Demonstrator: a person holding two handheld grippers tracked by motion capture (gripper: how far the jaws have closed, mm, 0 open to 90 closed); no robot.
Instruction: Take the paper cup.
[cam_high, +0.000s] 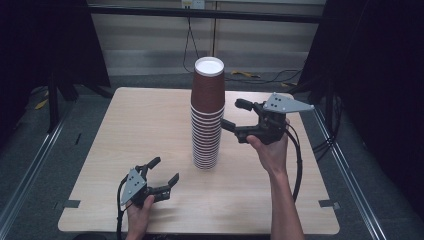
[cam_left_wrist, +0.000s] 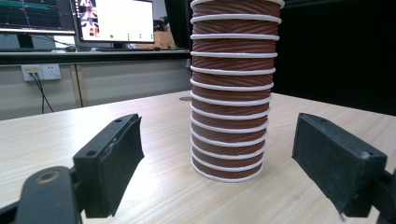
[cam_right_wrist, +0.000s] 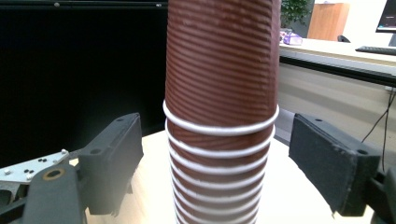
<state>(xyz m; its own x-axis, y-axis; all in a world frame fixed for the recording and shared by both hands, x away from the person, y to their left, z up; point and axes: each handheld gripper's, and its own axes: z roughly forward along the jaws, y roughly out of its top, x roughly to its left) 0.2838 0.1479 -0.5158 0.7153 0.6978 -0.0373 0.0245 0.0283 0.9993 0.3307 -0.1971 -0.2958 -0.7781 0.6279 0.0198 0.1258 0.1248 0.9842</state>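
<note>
While the stack of brown cups (cam_high: 206, 117) stands upside down mid-table (cam_high: 125, 140), my right gripper (cam_high: 231, 115) hangs wide open beside its upper cups; my left gripper (cam_high: 164, 172) rests nearer me, open, gripping nothing.

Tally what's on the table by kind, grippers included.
Cup stack: 1 (brown paper cups nested upside down; single cups too tightly packed to count exactly)
Grippers: 2, left gripper and right gripper, both open
Total: 3
</note>
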